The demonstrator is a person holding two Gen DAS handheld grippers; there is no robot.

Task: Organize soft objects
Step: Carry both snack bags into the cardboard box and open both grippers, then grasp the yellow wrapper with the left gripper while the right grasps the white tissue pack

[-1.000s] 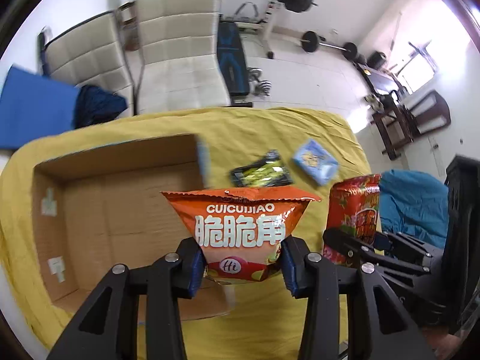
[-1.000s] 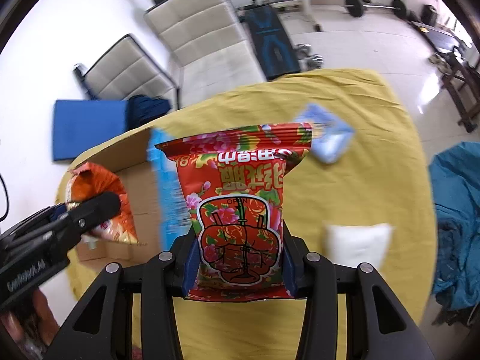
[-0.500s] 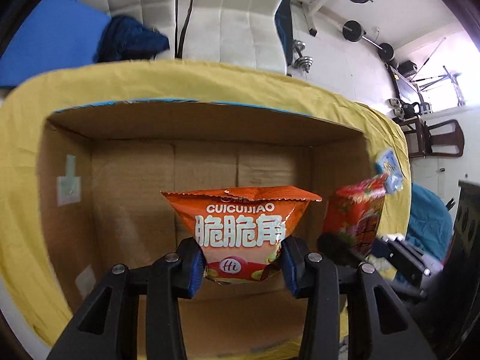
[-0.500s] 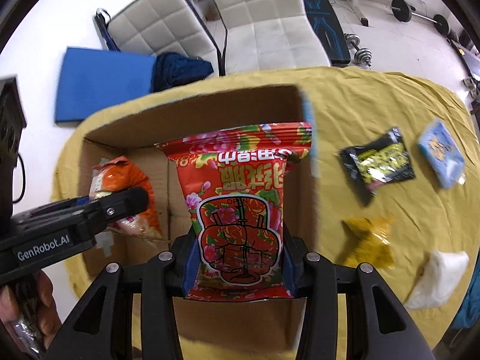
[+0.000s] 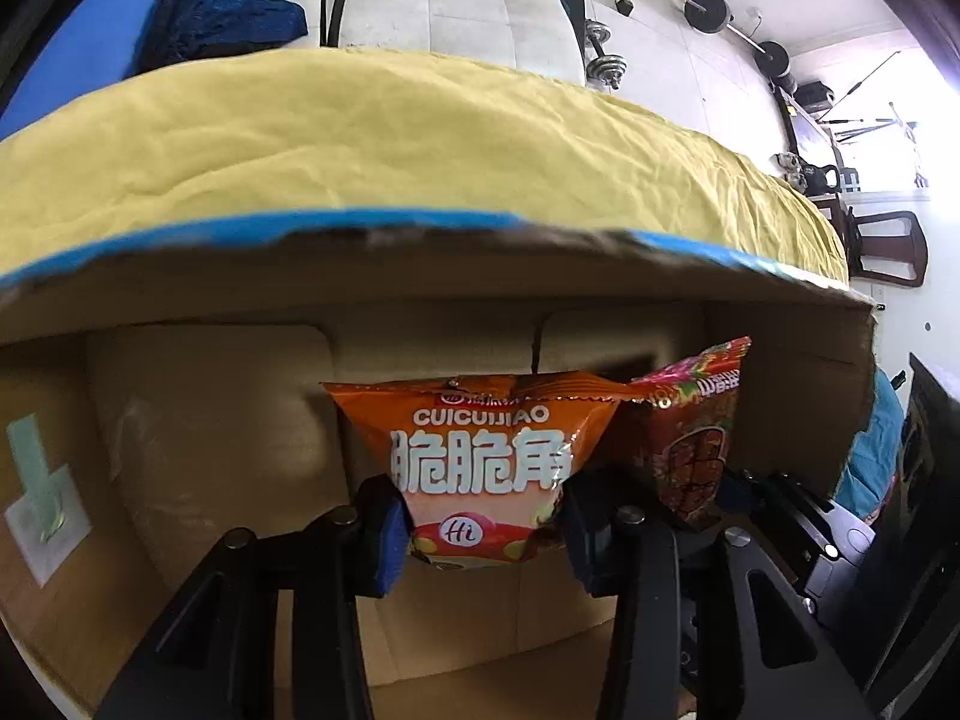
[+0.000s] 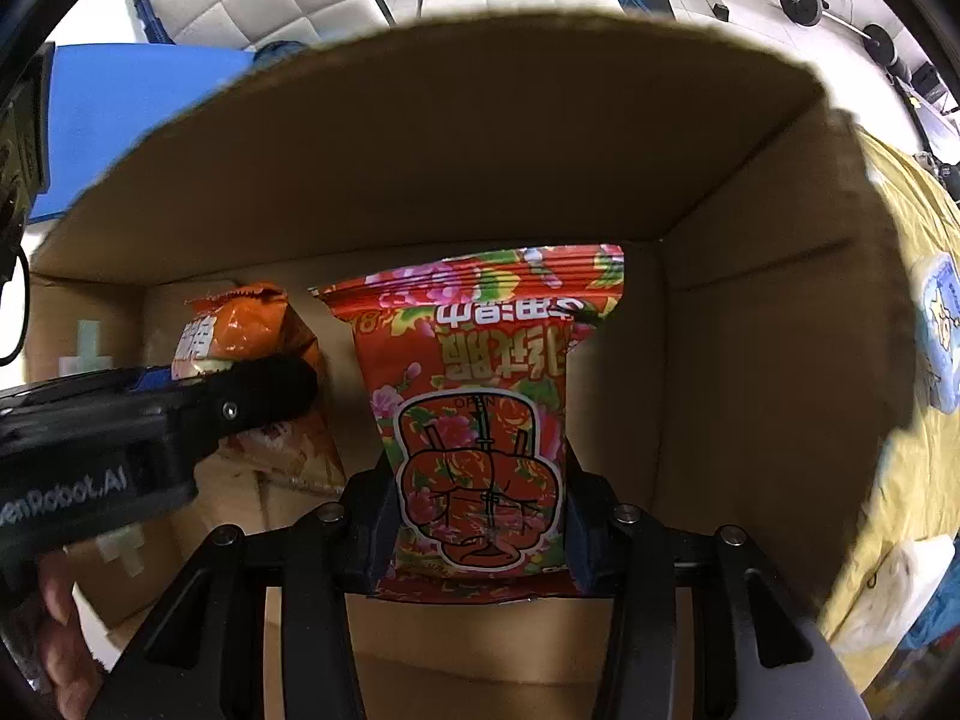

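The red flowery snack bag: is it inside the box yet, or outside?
Inside: the red snack bag sits below the cardboard box rim, walls around it, clamped by the right gripper. Whether it touches the floor, cannot tell.

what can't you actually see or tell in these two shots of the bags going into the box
- Left wrist view: the bottom of the orange snack bag is hidden between the left tool fingers.
- Left wrist view: the red floral bag is partly hidden behind the orange one.
- Right wrist view: whether the red bag touches the cardboard box floor cannot be told; the right tool covers its lower edge.
- Right wrist view: the pale blue packet print is too small and distorted to read.
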